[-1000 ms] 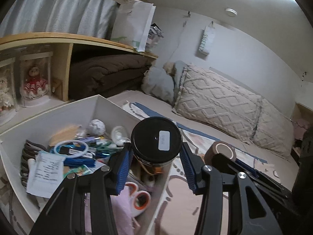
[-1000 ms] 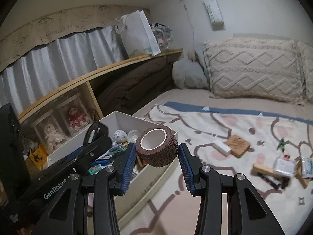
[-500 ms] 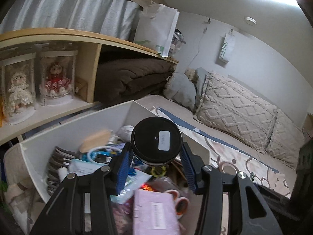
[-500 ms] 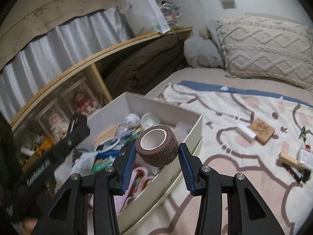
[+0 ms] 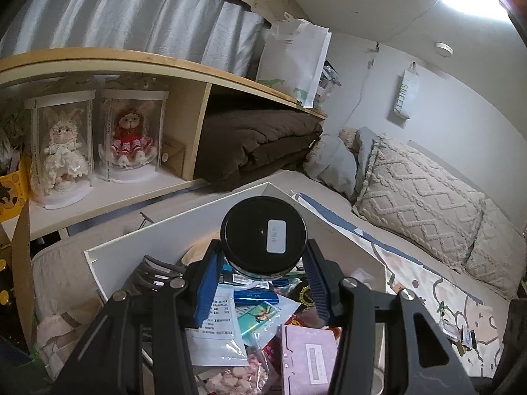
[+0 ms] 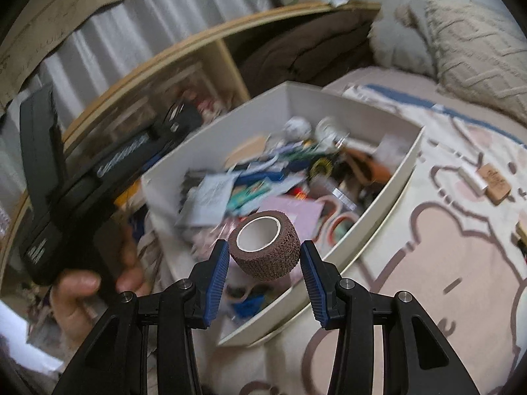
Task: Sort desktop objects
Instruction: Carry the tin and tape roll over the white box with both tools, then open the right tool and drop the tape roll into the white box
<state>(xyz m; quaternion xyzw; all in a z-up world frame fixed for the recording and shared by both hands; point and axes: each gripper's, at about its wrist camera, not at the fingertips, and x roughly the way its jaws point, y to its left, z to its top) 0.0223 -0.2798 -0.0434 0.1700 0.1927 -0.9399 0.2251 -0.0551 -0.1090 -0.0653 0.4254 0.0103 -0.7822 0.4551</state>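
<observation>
A patterned bedspread (image 6: 438, 247) covers the bed, and on it sits a white open-topped box (image 6: 403, 168), the collecting bin for this sort, judging by how full it is: papers, packets, a pink card-like pack (image 5: 308, 358) and small stationery lie heaped inside. Its place at the bed's edge, just below the wooden shelf (image 5: 131, 57) with the two boxed dolls, keeps it within easy reach of both hands.

Both grippers are poised over the box, each carrying one thing, which reads as two drops about to be made together. The left gripper (image 5: 263, 278) is clamped on a round jar with a black lid (image 5: 263, 232), held with the lid facing the camera above the far half of the clutter. In the right wrist view its black body shows at the left, with the person's hand (image 6: 79, 291) wrapped round the handle.

The right gripper (image 6: 264, 258) is closed on a brown roll of cohesive bandage (image 6: 265, 245), pads pressing its sides so the hollow core faces up; it hangs over the near corner of the box, above the rim. That view is motion-blurred, so what lies directly under the roll is hard to say. A few unsorted pieces, a small wooden block (image 6: 495, 181) among them, remain out on the bedspread.
</observation>
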